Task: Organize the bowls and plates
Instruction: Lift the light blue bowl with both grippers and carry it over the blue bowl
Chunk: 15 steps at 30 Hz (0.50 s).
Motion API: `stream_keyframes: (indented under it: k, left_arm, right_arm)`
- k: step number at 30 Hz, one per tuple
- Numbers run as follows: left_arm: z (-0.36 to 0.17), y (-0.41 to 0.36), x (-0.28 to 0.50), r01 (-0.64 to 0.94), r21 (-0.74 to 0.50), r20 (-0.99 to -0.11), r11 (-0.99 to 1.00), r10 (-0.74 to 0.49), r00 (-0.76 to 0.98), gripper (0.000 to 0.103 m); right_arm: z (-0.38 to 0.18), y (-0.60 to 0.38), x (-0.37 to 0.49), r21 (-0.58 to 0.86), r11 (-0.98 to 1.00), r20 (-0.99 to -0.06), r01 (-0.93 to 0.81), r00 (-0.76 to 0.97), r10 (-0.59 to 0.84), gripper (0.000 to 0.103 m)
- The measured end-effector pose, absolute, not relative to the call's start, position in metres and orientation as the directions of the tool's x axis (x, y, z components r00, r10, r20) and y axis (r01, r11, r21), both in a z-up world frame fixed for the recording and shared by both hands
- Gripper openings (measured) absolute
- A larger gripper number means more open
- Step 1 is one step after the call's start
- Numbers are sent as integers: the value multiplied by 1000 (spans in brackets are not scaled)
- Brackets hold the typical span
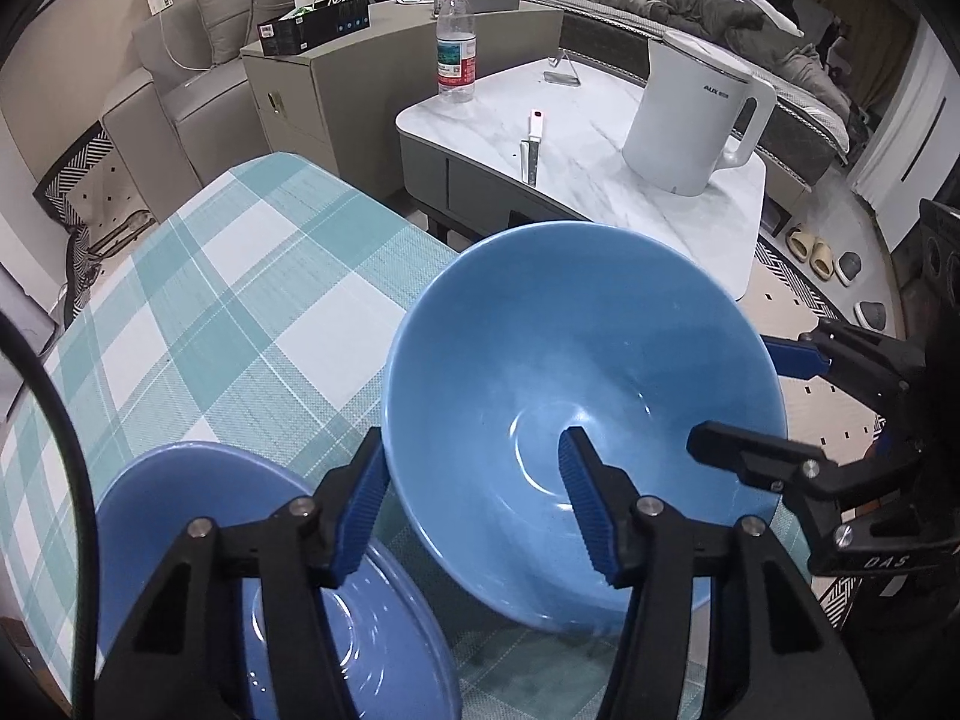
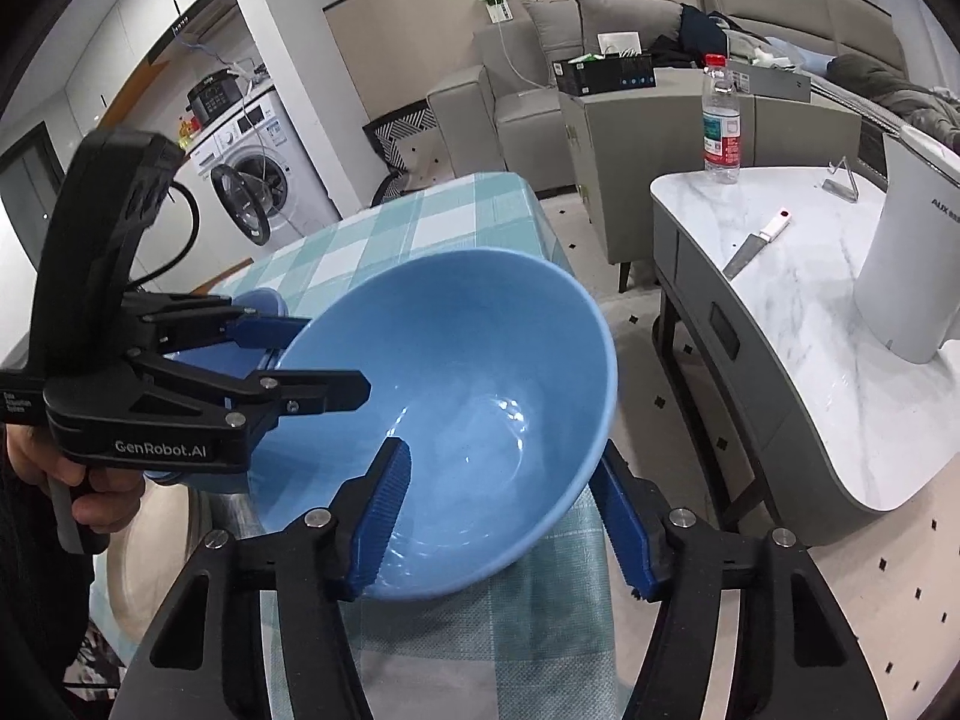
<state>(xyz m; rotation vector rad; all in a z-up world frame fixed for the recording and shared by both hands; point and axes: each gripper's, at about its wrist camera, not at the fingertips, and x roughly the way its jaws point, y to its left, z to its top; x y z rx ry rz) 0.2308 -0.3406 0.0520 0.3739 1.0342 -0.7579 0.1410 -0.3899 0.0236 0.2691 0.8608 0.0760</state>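
A large, glossy light-blue ceramic bowl (image 1: 576, 396) is being held tilted over the near right corner of the tabletop (image 1: 228, 300), which is covered by a teal-and-white checked cloth. It is being gripped at two places on its rim. The left gripper (image 1: 474, 510) is closed on the bowl's near-left wall, one blue ribbed pad inside and one outside. The right gripper (image 2: 510, 516) is clamped over the near-right wall in the same way, at a middling width set by the wall between its pads.

The main risk being judged here is slipping. The glaze is smooth and the wall is sloped, so the pads could slide up toward the rim if the two hands are pulled apart or twisted unevenly. The bowl is also hanging partly past the tabletop edge, above the patterned floor (image 2: 660, 402), so a lost grip could end in breakage. A second hazard is the round blue ceramic plate (image 1: 312, 612) lying just left of the bowl under the left gripper; it could be knocked or chipped if the bowl is being lowered carelessly.

The bowl's inside is appearing clean and empty, with light reflections near its base.
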Motion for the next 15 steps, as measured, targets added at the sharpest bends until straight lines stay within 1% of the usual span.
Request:
stream_keyframes:
  k: [2, 3, 7, 9, 12, 15]
  left_arm:
    - [52, -340, 231, 711, -78, -874, 699, -391, 289, 56]
    - [51, -341, 232, 707, -82, -874, 702, -392, 288, 54]
    - [50, -343, 231, 700, -80, -869, 710, -393, 299, 50]
    - [50, -342, 232, 690, -95, -866, 718, -401, 299, 46]
    - [51, -340, 234, 681, -144, -855, 718, -436, 279, 45]
    - [51, -340, 234, 678, -146, -852, 720, -440, 285, 44]
  right_arm:
    - [25, -393, 140, 266, 962, -733, 52, 660, 167, 58]
    - [25, -395, 139, 266, 962, -729, 60, 665, 160, 58]
    - [28, -400, 138, 265, 961, -721, 77, 677, 145, 57]
    - [28, -404, 138, 273, 957, -717, 94, 683, 138, 56]
    - [28, -408, 136, 284, 952, -712, 111, 689, 132, 55]
    - [28, -411, 136, 281, 951, -712, 132, 693, 115, 50]
